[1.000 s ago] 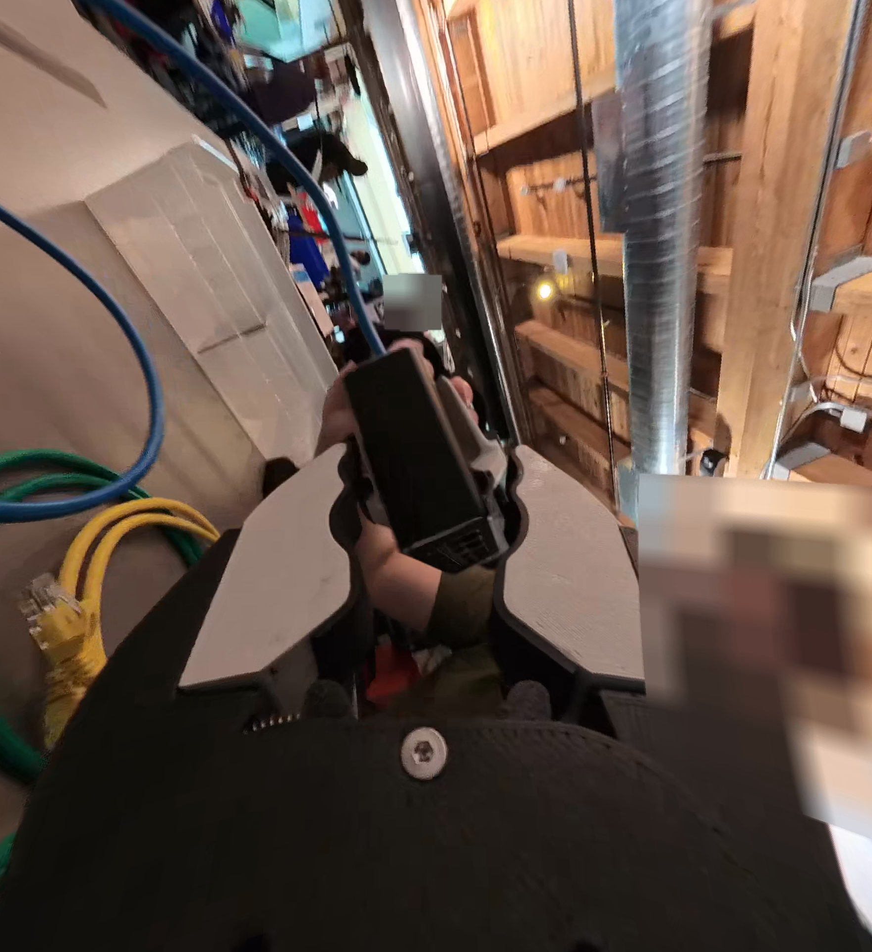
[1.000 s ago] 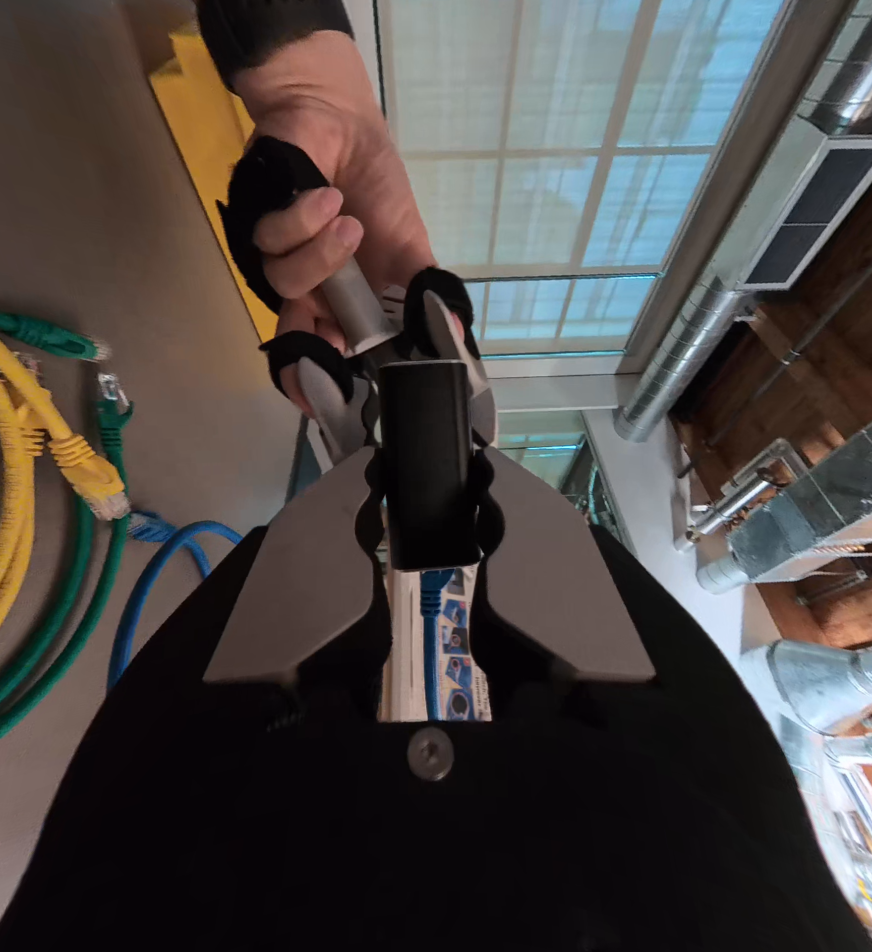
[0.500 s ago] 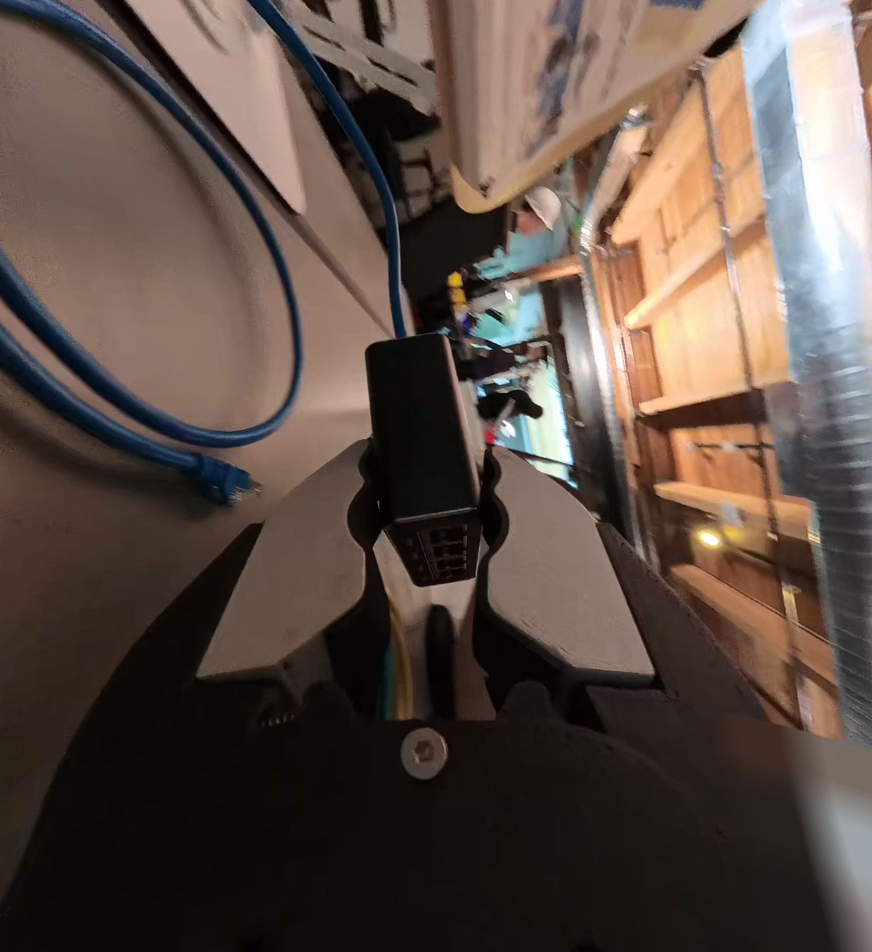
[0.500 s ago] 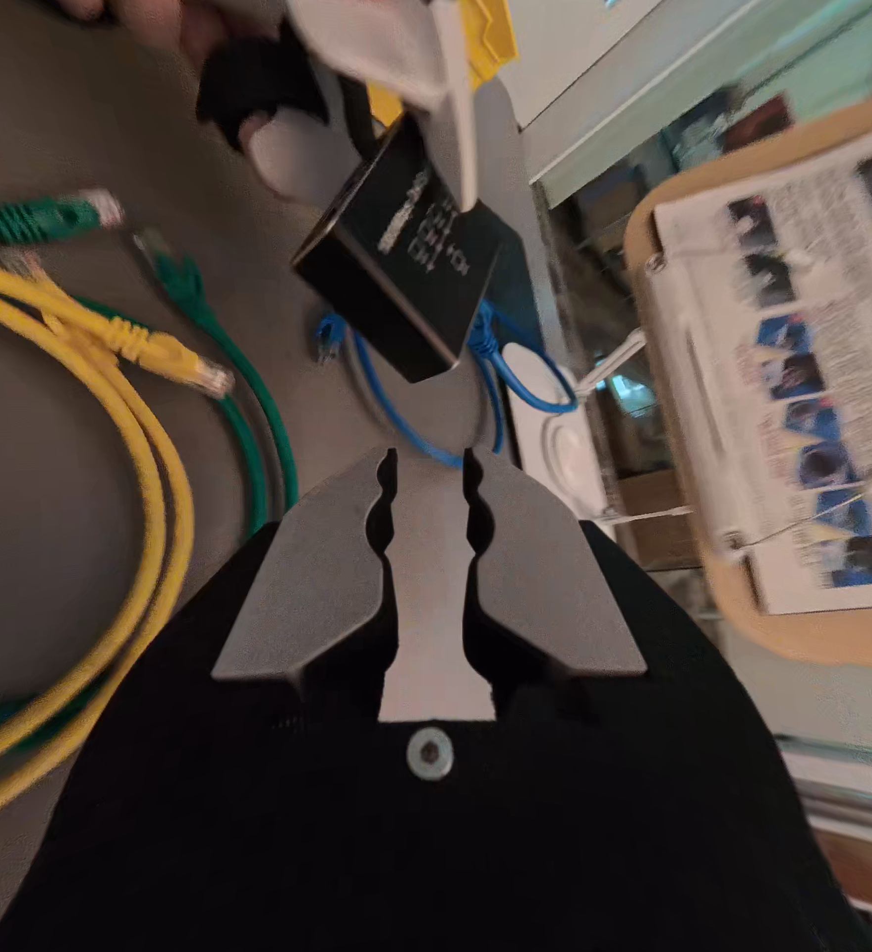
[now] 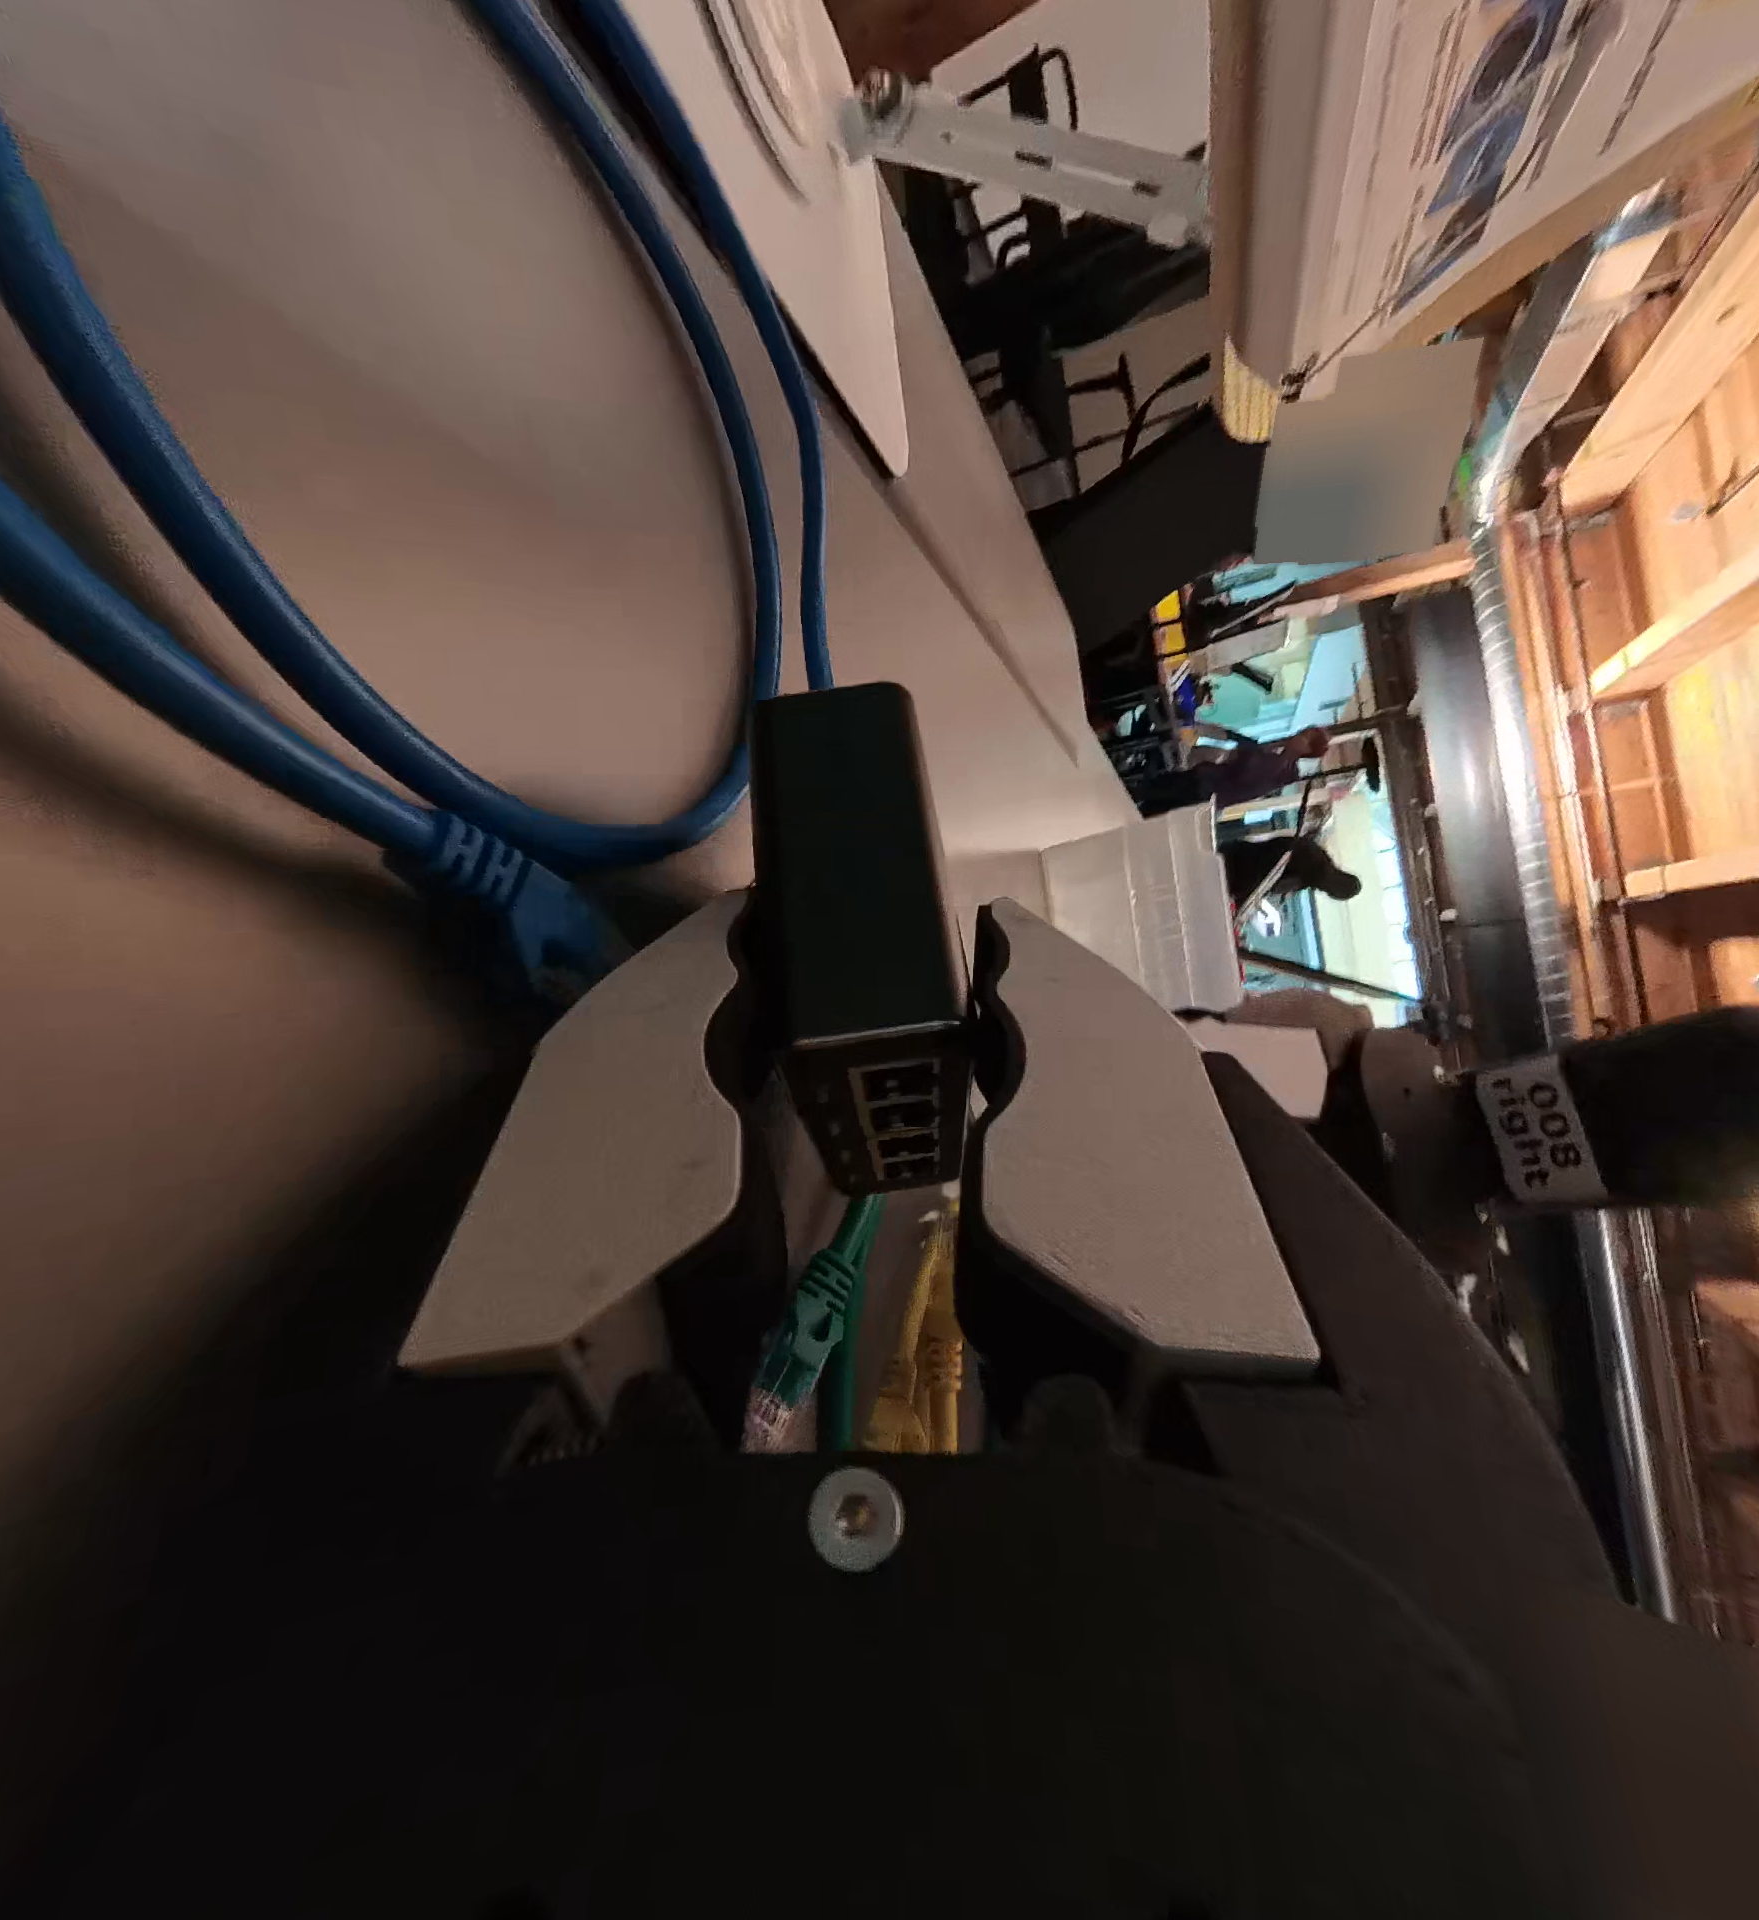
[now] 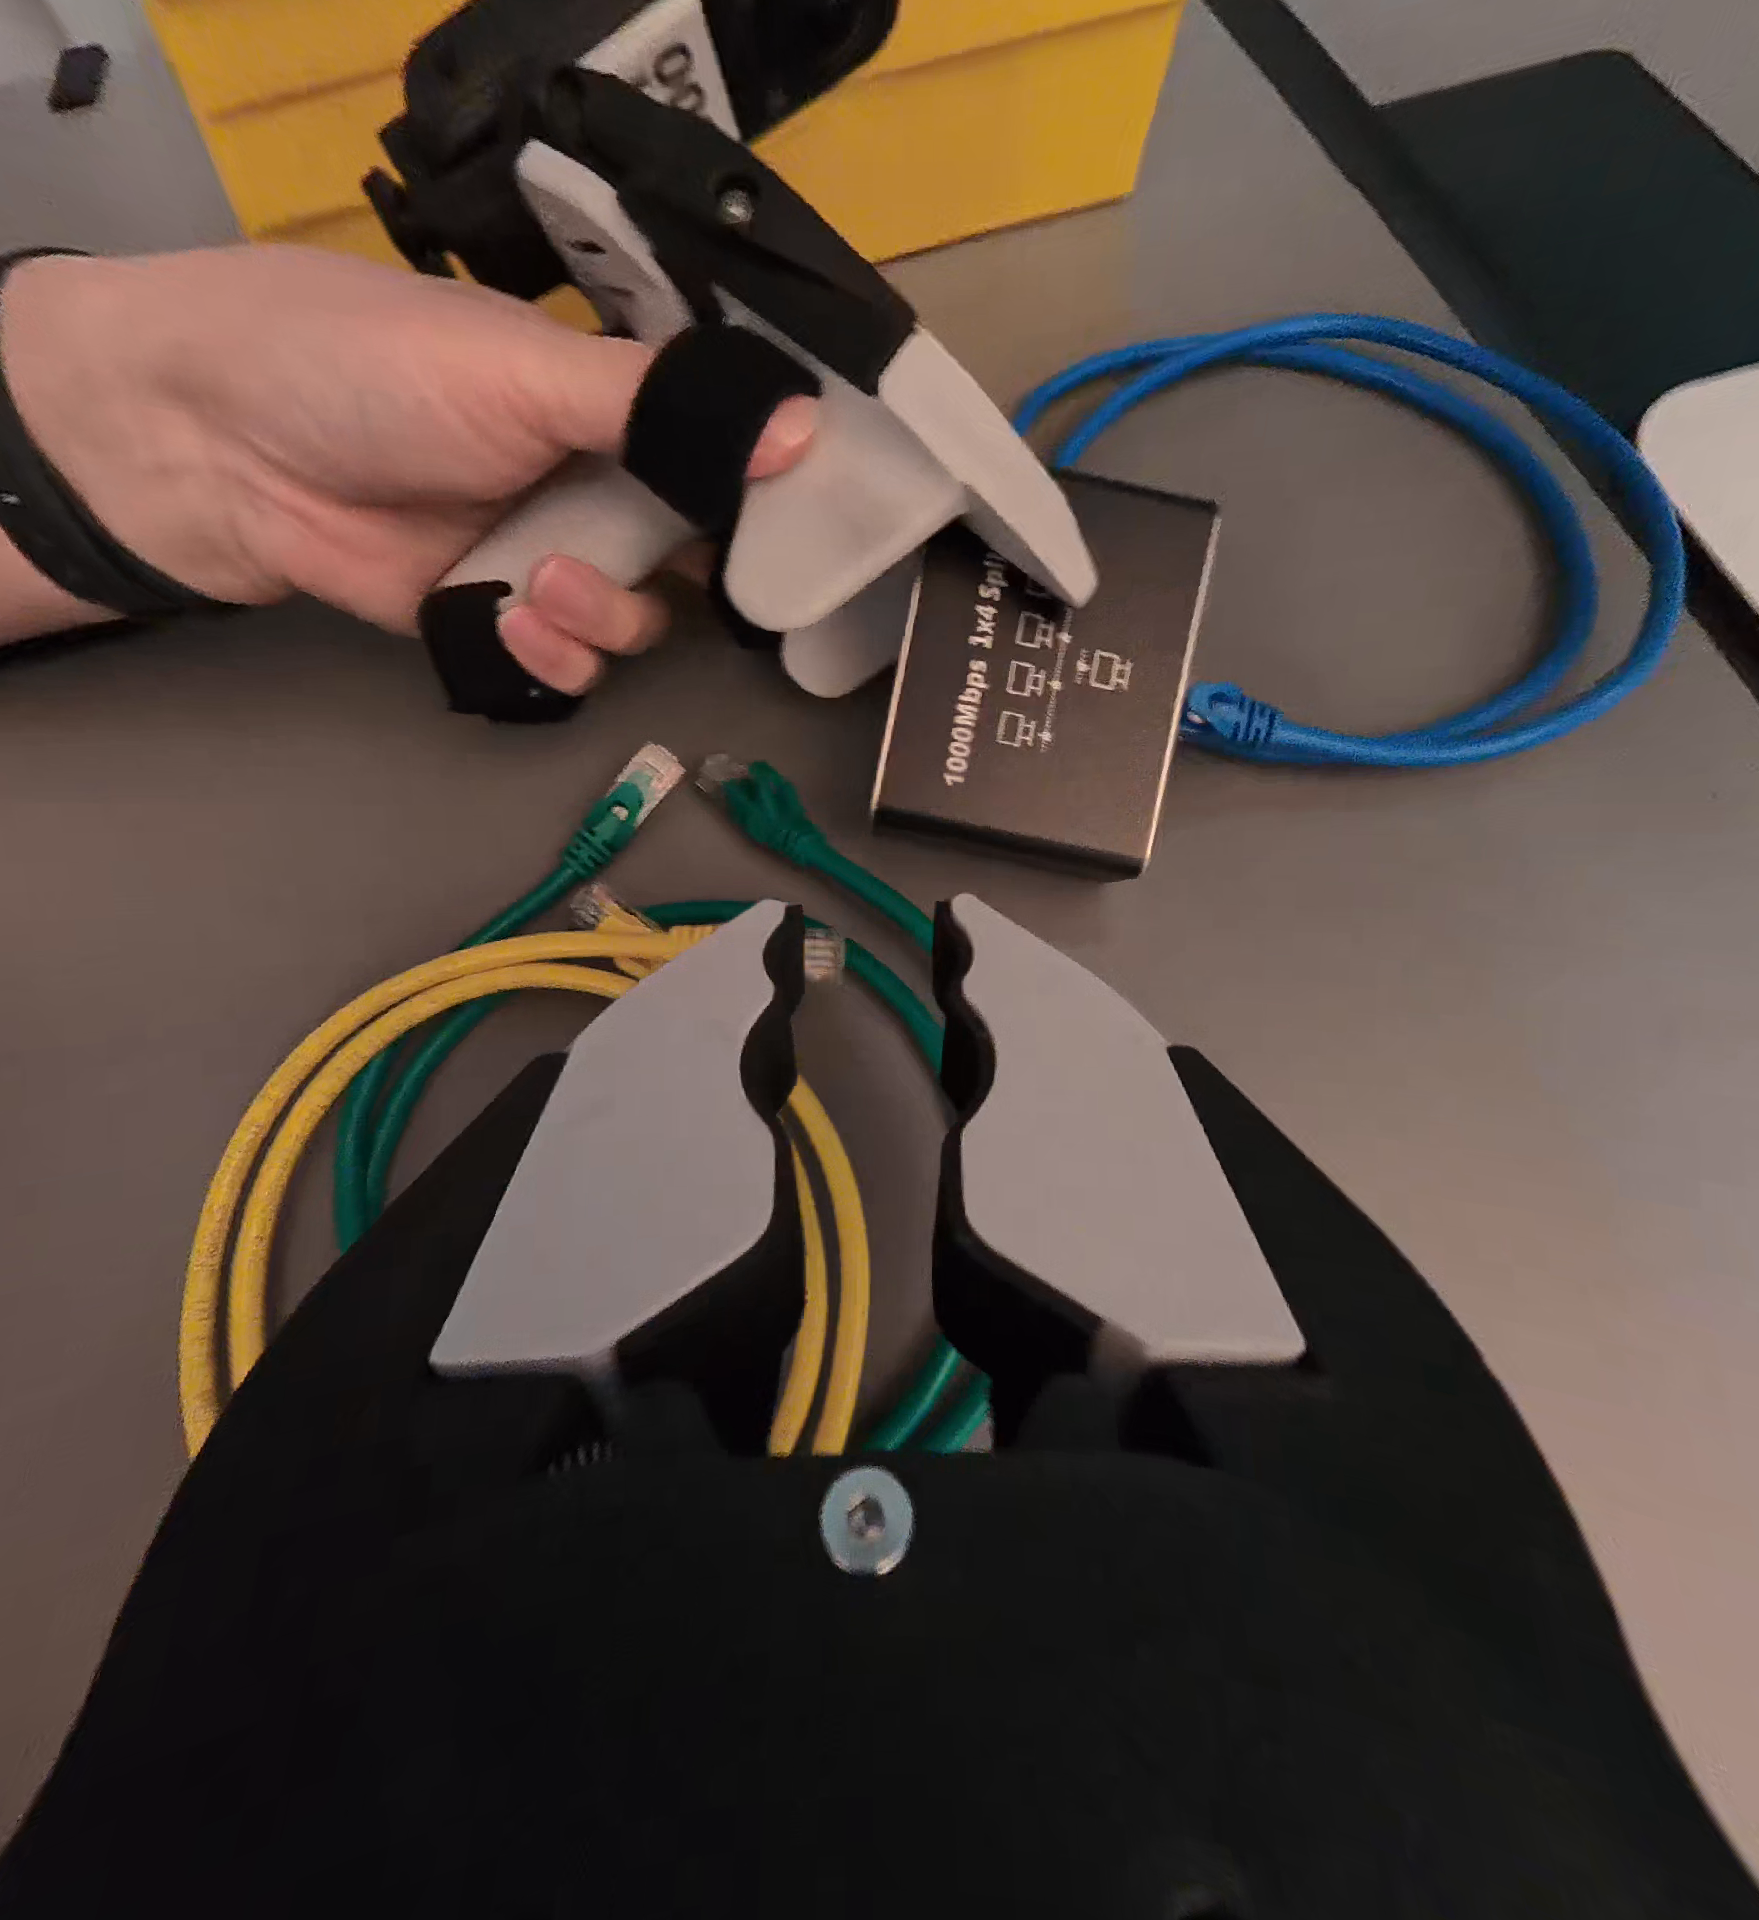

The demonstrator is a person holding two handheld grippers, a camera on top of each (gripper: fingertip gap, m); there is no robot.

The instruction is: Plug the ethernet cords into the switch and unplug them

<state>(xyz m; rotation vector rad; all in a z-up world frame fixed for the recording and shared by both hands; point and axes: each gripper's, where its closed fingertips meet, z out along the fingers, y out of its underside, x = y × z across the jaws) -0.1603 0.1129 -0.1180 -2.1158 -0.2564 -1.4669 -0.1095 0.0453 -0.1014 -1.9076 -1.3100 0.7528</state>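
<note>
The black switch [image 6: 1051,707] rests on the grey table [image 6: 1426,1091]. My left gripper [image 6: 948,634], held by a hand, is shut on its upper left end, one finger above and one below. In the left wrist view the switch [image 5: 854,831] sits between my left gripper's [image 5: 864,935] fingers with its row of empty ports facing the camera. A blue cord [image 6: 1540,416] is plugged into its far side [image 6: 1228,717]. My right gripper [image 6: 862,925] is open and empty above the coiled yellow cord [image 6: 335,1060] and green cord [image 6: 833,852]. Two green plugs [image 6: 636,790] lie loose just left of the switch.
A yellow box [image 6: 958,135] stands behind the left gripper. A dark pad [image 6: 1581,208] and a white flat object [image 6: 1758,499] lie at the right, past the blue loop. A second blue plug [image 5: 501,883] lies loose beside the left gripper. Spacing between my two grippers at the tips: around 9 cm.
One second ago both grippers held the switch up in the air. My right gripper has let go and drawn back over the yellow and green cords. My left gripper has brought the switch down to the table.
</note>
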